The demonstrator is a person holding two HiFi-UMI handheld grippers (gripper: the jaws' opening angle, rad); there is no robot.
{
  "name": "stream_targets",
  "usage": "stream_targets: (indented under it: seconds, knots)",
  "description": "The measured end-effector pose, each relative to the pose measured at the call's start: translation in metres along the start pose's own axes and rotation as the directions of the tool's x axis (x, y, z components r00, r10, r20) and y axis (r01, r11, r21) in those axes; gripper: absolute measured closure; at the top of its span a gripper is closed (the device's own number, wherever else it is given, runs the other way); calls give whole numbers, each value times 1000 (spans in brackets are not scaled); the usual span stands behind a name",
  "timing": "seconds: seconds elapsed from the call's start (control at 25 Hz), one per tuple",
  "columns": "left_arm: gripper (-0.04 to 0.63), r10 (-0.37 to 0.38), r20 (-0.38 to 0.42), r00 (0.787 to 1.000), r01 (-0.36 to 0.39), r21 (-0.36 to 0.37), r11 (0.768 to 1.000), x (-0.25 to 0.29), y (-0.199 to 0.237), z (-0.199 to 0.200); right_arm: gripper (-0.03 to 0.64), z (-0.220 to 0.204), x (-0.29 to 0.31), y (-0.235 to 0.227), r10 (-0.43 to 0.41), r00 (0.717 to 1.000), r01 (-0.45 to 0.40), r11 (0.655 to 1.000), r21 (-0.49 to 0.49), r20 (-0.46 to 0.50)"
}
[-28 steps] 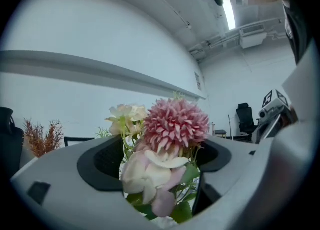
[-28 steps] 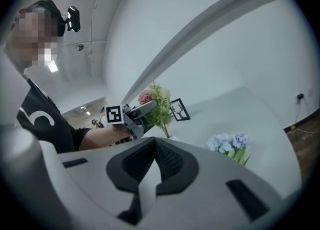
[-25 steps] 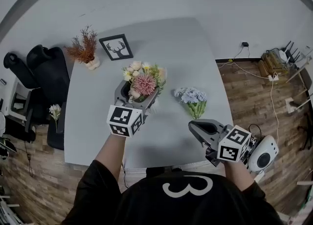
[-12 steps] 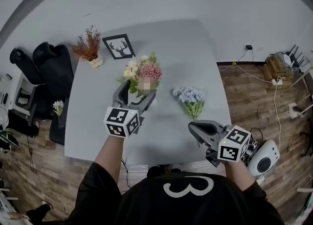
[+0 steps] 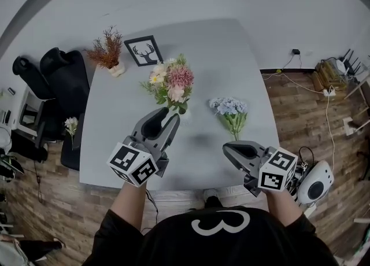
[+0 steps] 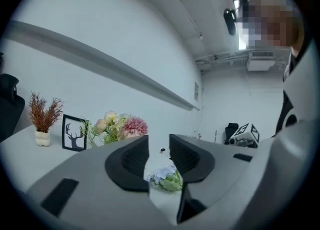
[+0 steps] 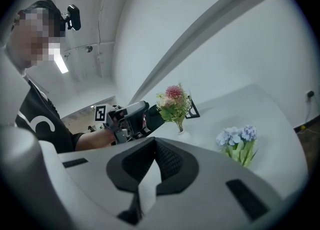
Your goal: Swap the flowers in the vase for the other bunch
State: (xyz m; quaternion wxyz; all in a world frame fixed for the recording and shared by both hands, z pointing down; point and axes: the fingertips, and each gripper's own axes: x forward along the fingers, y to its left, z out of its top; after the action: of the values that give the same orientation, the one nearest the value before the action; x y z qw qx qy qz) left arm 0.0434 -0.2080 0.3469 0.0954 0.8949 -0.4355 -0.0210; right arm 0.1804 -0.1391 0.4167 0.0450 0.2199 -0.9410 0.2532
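Note:
A bunch of pink and cream flowers (image 5: 172, 81) stands upright in a small white vase (image 7: 180, 128) near the middle of the grey table (image 5: 231, 56). A bunch of pale blue flowers (image 5: 230, 110) lies flat on the table to its right. My left gripper (image 5: 165, 114) hovers just short of the vase on the near side; its jaws are closing with a gap still showing and nothing between them. In the left gripper view the blue flowers (image 6: 165, 178) show through that gap. My right gripper (image 5: 229, 147) is shut and empty near the front edge, below the blue bunch.
At the table's back left stand a framed deer picture (image 5: 142, 51) and a dried red plant in a white pot (image 5: 108, 51). A black chair (image 5: 55, 80) stands to the left of the table. On the wooden floor to the right are a white device (image 5: 315, 187) and cables.
My left gripper has let go of the vase with the pink flowers and pulled back toward me, its jaws narrowing. The vase stays standing. The right gripper has not moved.

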Motion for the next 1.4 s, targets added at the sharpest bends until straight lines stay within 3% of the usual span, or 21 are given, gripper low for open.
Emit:
stream_targets:
  seconds: [0.08, 0.2, 0.6, 0.84, 1.4]
  knots:
    - [539, -35, 6, 999, 35, -18, 999, -18, -15, 7, 609, 0, 3, 13, -5, 1000, 5, 1000, -9, 7]
    - [582, -88, -9, 996, 88, -19, 996, -47, -37, 14, 609, -1, 8, 39, -7, 1000, 8, 999, -32, 18]
    - [584, -196, -162, 967, 192, -37, 981, -141, -94, -10, 609, 10, 16, 152, 10, 994, 8, 988, -153, 112]
    - [584, -226, -170, 959, 218, -63, 974, -185, -109, -21, 609, 0, 14, 202, -14, 989, 43, 979, -201, 145]
    - [584, -230, -156, 961, 235, 12, 972, -223, -128, -17, 611, -14, 7, 239, -70, 987, 105, 963, -248, 145]
